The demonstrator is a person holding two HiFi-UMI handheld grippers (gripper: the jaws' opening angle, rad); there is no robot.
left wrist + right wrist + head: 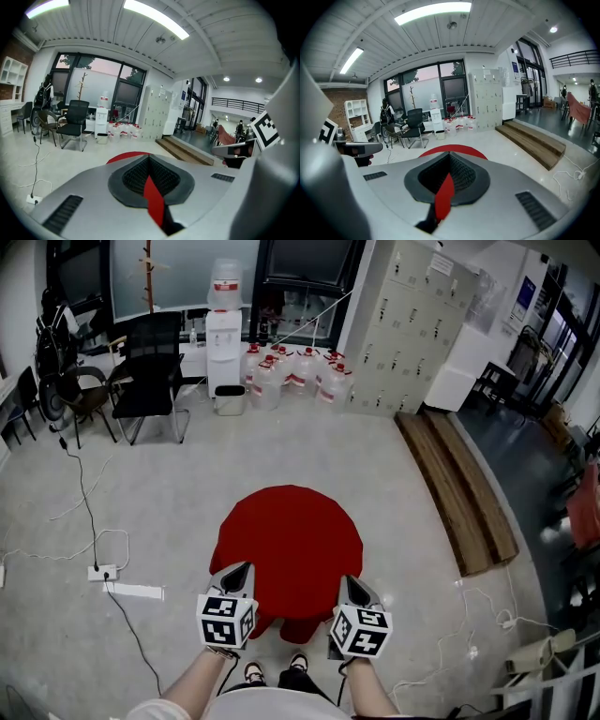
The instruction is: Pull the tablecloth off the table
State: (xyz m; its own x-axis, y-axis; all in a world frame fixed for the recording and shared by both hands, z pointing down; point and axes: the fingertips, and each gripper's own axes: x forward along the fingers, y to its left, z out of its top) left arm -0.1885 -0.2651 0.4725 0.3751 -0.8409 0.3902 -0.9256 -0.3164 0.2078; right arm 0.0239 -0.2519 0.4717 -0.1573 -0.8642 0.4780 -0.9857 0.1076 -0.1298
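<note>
Our left gripper has its jaws pressed together on a narrow strip of red fabric. The strip runs out of the dark ribbed pads and back toward the camera. Our right gripper is the same: jaws closed tight, with a red fold of cloth pinched between the pads and trailing out below them. Neither pair shows any gap beyond the thickness of the fabric.

The fabric is the tablecloth, a plain red round sheet. We place everything from the water dispenser, which stands against the far wall. The cloth lies well apart from the dispenser, out on the open grey floor and a little to the right of it. It is spread over a round top that it hides entirely.

The upper face of the cloth looks smooth and flat, and the rim nearest the dispenser is an even curve. On the side farthest from the dispenser the edge is drawn into two points, one at each gripper. Between those points the cloth sags in a loose red fold, just above our shoes.

Black chairs stand just to the left of the dispenser, and water bottles are clustered just to its right.
</note>
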